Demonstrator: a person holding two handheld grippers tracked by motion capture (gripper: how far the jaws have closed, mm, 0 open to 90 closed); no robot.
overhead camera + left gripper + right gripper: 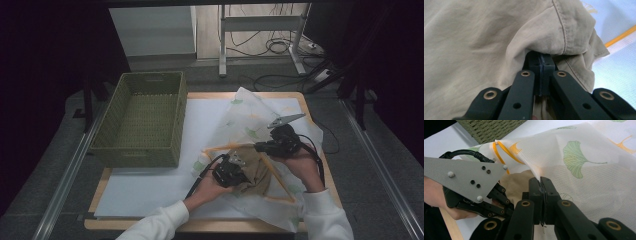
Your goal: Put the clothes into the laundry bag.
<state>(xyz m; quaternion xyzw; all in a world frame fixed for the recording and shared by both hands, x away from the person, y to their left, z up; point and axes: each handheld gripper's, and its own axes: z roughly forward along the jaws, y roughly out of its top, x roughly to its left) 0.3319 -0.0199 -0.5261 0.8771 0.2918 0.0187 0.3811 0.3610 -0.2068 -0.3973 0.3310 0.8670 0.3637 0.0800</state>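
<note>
Grippers both clamped: my left gripper (540, 65) pinching beige garment (486, 37), right gripper (540, 185) w/ mesh bag (584, 167) edge.

The basket (142, 120) stood on the tabletop's (145, 192) left half, the mesh bag (250, 120) lay to its right, and the garment (257, 175) sat inside the bag.

A lab or test room: a wooden worktable (315, 150) sits on dark grey carpet (60, 150), with a metal desk frame (260, 30) and loose cables (280, 47) on the far floor.
</note>
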